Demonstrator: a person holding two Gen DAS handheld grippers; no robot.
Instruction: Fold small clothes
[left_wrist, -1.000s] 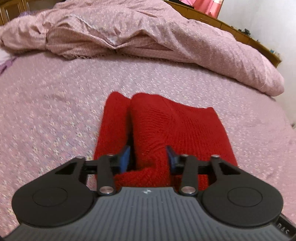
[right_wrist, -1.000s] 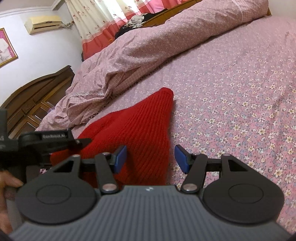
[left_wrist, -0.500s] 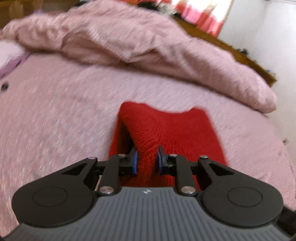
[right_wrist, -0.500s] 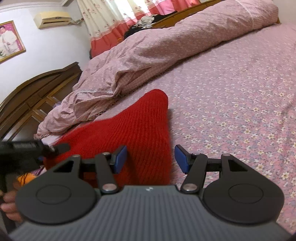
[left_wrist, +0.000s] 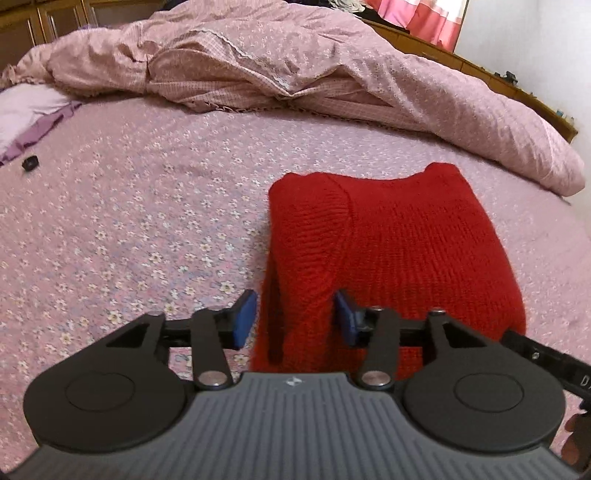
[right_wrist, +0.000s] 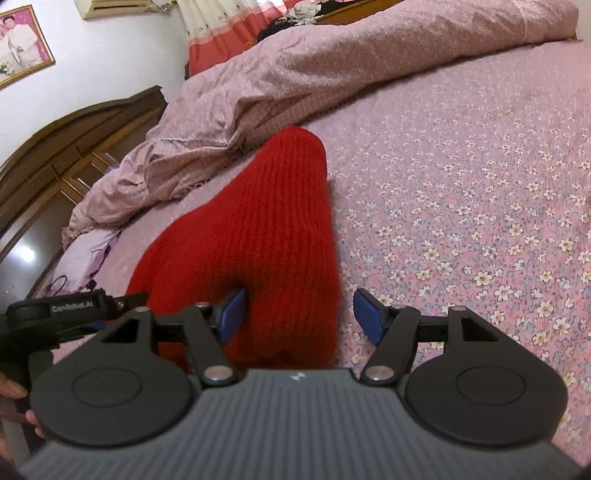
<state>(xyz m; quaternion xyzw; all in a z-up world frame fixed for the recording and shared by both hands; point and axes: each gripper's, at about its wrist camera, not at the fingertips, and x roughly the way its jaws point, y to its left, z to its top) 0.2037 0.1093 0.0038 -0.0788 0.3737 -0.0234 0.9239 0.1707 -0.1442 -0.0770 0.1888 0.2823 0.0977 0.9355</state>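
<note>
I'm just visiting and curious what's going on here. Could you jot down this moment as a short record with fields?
Setting: a bed with a pink flowered sheet
Garment: red knitted garment, folded, lying on the sheet
Left gripper: jaws opening, the garment's near edge between them, blue pads not pressing
Right gripper: jaws opening, astride the garment's near corner, no grip
Behind: rumpled pink quilt
Also there: small black object on the sheet

One red knit (left_wrist: 399, 251) lies folded on one bed (left_wrist: 129, 221). One quilt (left_wrist: 295, 62) is heaped at the far side. Two grippers, left (left_wrist: 295, 317) and right (right_wrist: 299, 315), are near. One small black thing (left_wrist: 30, 163) lies far left. One framed picture (right_wrist: 22, 48) hangs on the wall.
</note>
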